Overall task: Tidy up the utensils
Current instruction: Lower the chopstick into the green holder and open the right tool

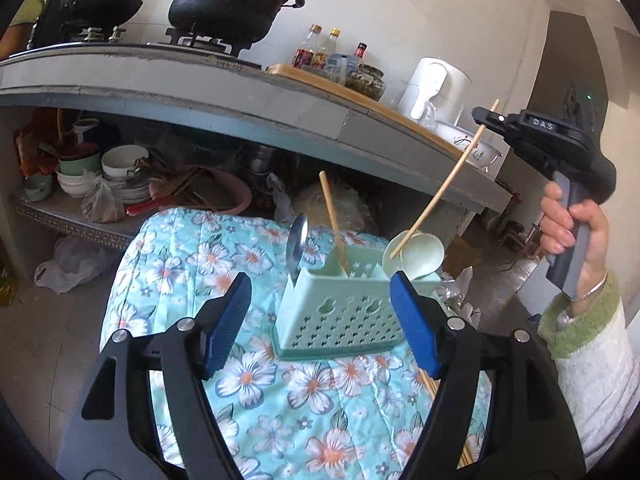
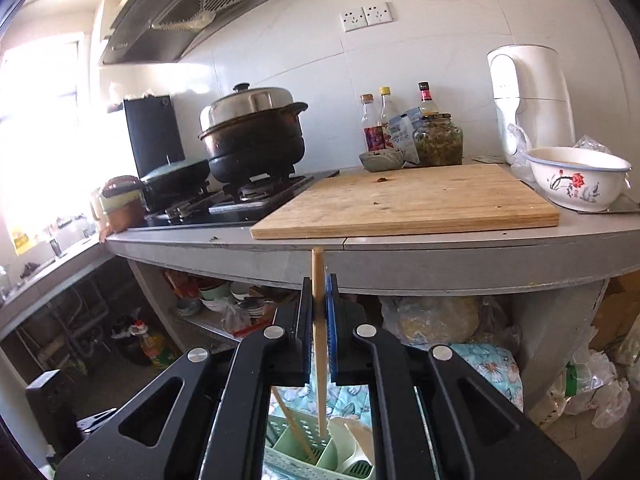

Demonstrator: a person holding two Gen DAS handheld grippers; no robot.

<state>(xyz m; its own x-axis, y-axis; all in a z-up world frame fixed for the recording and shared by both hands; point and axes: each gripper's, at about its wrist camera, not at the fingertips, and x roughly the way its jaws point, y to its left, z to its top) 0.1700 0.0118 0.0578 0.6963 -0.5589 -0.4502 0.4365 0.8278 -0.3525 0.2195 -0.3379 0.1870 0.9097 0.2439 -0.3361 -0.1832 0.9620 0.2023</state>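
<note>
A mint-green utensil caddy (image 1: 340, 316) stands on a floral cloth. In it stand a metal spoon (image 1: 297, 242), one wooden chopstick (image 1: 333, 222) and two pale green spoons (image 1: 420, 254). My left gripper (image 1: 320, 320) is open just in front of the caddy, empty. My right gripper (image 2: 320, 300) is shut on a second wooden chopstick (image 2: 319, 340), held upright above the caddy (image 2: 316, 460); its lower tip hangs over the compartments. In the left wrist view this chopstick (image 1: 444, 184) slants down toward the pale spoons. Another chopstick (image 1: 430, 384) lies on the cloth by my right finger.
A grey kitchen counter (image 2: 400, 256) stands behind, with a wooden cutting board (image 2: 408, 200), a black pot (image 2: 252, 140) on the stove, bottles, a white kettle (image 2: 528, 100) and a flowered bowl (image 2: 576, 180). Bowls and bags fill the shelf (image 1: 100, 184) below.
</note>
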